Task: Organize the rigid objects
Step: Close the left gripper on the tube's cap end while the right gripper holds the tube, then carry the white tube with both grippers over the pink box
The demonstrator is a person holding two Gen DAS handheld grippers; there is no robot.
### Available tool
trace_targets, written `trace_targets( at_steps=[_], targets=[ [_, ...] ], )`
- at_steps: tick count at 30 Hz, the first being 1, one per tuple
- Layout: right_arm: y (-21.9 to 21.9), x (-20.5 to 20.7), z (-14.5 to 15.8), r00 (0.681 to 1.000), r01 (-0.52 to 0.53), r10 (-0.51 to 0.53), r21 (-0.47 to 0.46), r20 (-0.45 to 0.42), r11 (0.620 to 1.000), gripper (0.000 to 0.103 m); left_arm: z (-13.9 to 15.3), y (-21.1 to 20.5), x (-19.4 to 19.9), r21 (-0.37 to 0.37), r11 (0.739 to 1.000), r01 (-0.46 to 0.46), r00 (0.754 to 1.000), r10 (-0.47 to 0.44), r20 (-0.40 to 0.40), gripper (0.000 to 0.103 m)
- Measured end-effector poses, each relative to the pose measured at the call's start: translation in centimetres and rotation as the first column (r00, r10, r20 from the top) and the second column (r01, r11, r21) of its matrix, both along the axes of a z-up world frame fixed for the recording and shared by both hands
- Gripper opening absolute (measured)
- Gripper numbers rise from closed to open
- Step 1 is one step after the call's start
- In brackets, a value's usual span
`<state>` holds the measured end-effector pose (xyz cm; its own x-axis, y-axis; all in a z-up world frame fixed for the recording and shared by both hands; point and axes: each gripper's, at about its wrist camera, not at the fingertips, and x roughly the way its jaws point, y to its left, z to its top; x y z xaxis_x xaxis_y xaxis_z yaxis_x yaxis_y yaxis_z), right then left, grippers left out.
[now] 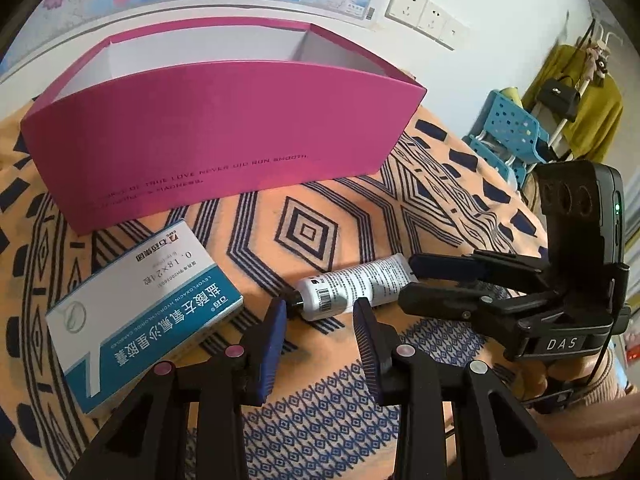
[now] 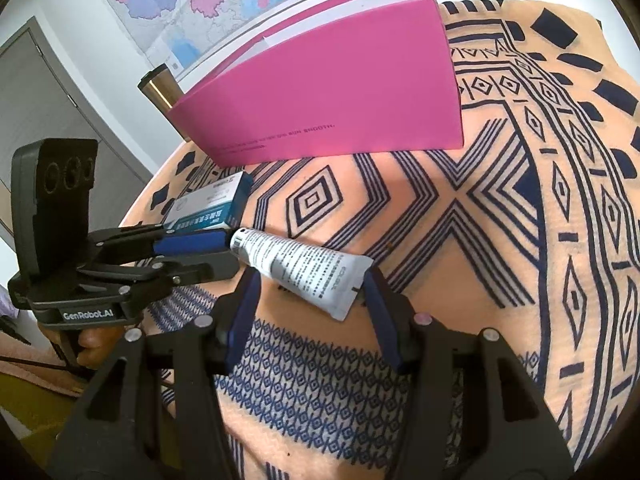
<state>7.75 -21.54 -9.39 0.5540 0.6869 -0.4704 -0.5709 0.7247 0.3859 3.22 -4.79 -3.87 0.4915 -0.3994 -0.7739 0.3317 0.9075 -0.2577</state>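
A white tube [image 1: 356, 286] with black print lies on the patterned cloth; it also shows in the right wrist view [image 2: 306, 270]. My left gripper [image 1: 320, 308] is open, its fingertips on either side of the tube's capped end. My right gripper [image 2: 312, 284] is open, its fingers straddling the tube's flat crimped end; in the left wrist view it [image 1: 408, 280] comes in from the right. A blue and white medicine box [image 1: 140, 312] lies left of the tube, also in the right wrist view [image 2: 212, 204]. An open pink box [image 1: 216, 132] stands behind, empty as far as I see.
The orange and navy patterned cloth [image 2: 500, 240] covers the table. A brass-coloured cylinder [image 2: 160, 84] stands behind the pink box [image 2: 332, 84]. A blue plastic stool [image 1: 508, 128] and a coat rack stand off to the right beyond the table edge.
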Motion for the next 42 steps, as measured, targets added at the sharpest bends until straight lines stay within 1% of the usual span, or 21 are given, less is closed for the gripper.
trace_targets(
  at_steps=[6, 9, 17, 26, 34, 42],
  targets=[
    [-0.4, 0.3, 0.1, 1.000, -0.008, 0.008, 0.048, -0.013, 0.999, 0.056, 0.2, 0.2, 0.0, -0.009, 1.000, -0.007, 1.000, 0.007, 0.004, 0.035],
    [-0.4, 0.1, 0.5, 1.000, -0.007, 0.007, 0.049, 0.001, 0.999, 0.056, 0.4, 0.3, 0.1, -0.018, 1.000, -0.011, 1.000, 0.011, 0.005, 0.037],
    [-0.3, 0.0, 1.3, 1.000, -0.006, 0.005, 0.046, 0.027, 0.999, 0.056, 1.6, 0.5, 0.0, -0.031, 0.999, -0.009, 0.999, 0.010, 0.037, 0.037],
    [-0.6, -0.1, 2.9, 0.997, 0.001, -0.005, 0.048, 0.073, 0.999, 0.056, 2.8, 0.3, 0.3, -0.042, 0.999, -0.003, 0.998, 0.006, 0.070, 0.037],
    [-0.8, -0.1, 4.3, 0.994, 0.006, -0.012, 0.048, 0.112, 0.999, 0.056, 3.5, 0.0, 0.5, -0.040, 0.999, -0.003, 0.996, 0.007, 0.091, 0.037],
    [-0.9, 0.0, 5.2, 0.990, 0.014, -0.020, 0.047, 0.136, 0.999, 0.056, 4.3, 0.1, 0.8, -0.044, 0.999, -0.002, 0.993, 0.007, 0.115, 0.037]
  ],
)
